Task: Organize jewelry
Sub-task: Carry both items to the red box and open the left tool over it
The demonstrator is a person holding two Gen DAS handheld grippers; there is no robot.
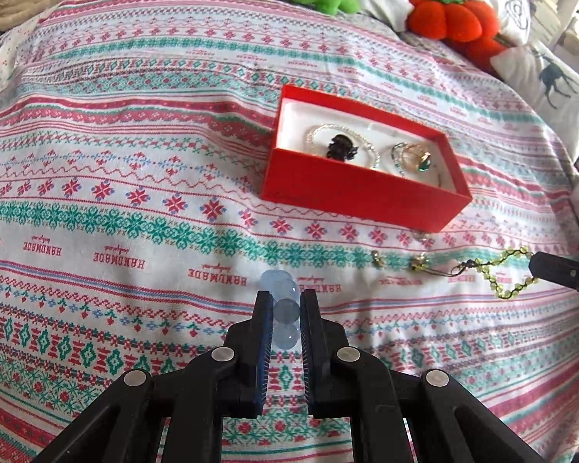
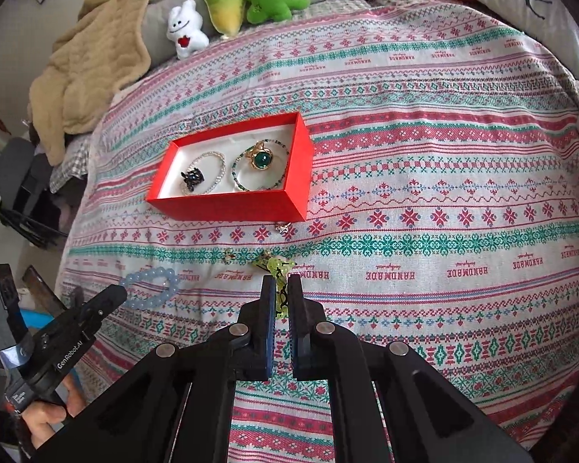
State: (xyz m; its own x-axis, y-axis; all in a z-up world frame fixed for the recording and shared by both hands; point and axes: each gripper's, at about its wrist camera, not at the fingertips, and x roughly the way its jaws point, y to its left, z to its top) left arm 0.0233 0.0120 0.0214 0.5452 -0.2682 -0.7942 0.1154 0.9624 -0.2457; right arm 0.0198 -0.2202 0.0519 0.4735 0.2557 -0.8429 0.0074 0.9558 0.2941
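Nearest the lens, the left gripper [image 1: 285, 308] jaws pinch a pale blue bead bracelet [image 1: 283, 310]; the right gripper [image 2: 281, 293] jaws pinch a yellow-green bead bracelet [image 2: 280, 274]; both sit in front of the red box [image 2: 231, 200], which holds rings and bracelets; two small earrings [image 1: 397, 260] lie just before it on the bed.

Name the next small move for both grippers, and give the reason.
Probably carry both toward the red box and release inside: the left gripper is shut on the blue bead bracelet, the right gripper on the green bead bracelet.
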